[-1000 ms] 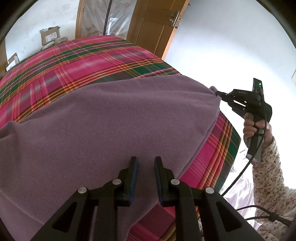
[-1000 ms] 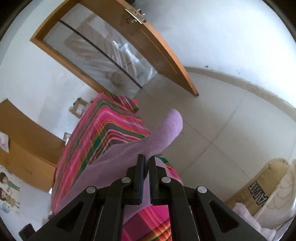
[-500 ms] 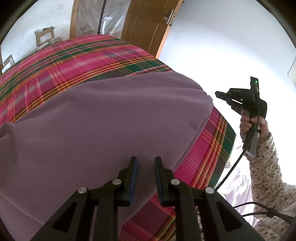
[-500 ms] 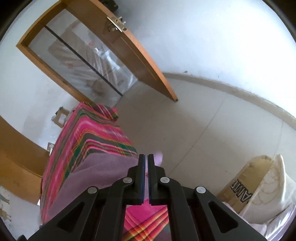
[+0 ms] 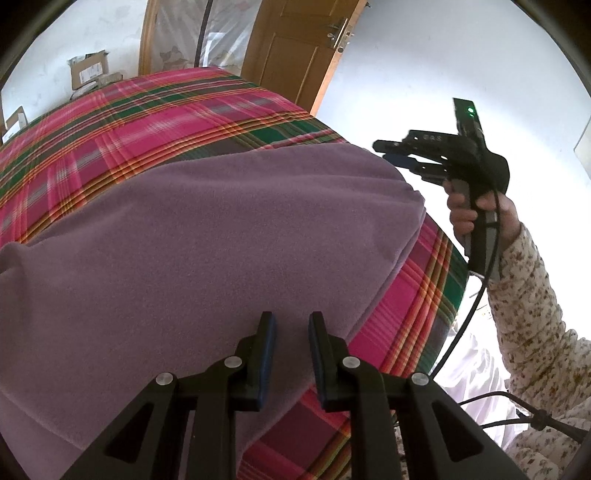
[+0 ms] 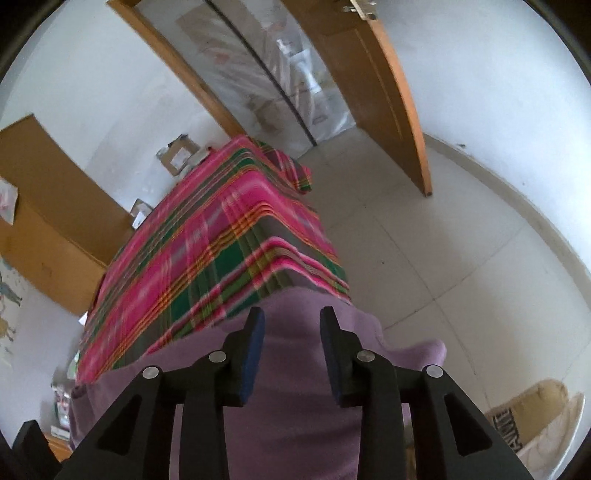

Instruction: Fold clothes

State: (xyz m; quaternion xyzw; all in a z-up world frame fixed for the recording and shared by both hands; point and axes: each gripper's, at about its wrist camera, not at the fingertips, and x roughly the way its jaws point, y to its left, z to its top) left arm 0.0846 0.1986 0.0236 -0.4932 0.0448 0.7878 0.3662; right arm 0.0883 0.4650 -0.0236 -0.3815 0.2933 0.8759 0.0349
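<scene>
Both grippers are over a purple fleece garment (image 5: 207,236) spread on a table under a pink, green and orange plaid cloth (image 5: 122,122). Left gripper (image 5: 290,321), at 6 o'clock in its own view, has its jaws partly apart with a clear gap between the blue pads; the garment lies beneath that gap, and whether the pads pinch any fold of it I cannot tell. Right gripper (image 6: 291,314) has its jaws opening, with nothing clamped between them; the purple fabric (image 6: 295,398) shows below and behind the fingers, and a loose corner of it hangs off the table edge toward 4 o'clock in the right wrist view. From the left wrist view that same right gripper (image 5: 389,153) sits at 2 o'clock, off the table's corner and clear of the garment's rounded far edge, held by a hand (image 5: 476,210) in a floral-print sleeve (image 5: 532,306), with a black cable (image 5: 469,314) trailing down from the handle. Uncovered plaid cloth runs from the garment toward 11 o'clock. Beyond the table, at 12 o'clock, stand a wooden door (image 5: 295,48) and a plastic-covered doorway (image 5: 199,33); cardboard boxes (image 5: 88,70) rest against the wall at 10 o'clock. A pale tiled floor (image 6: 424,240) fills the right wrist view toward 3 o'clock.
</scene>
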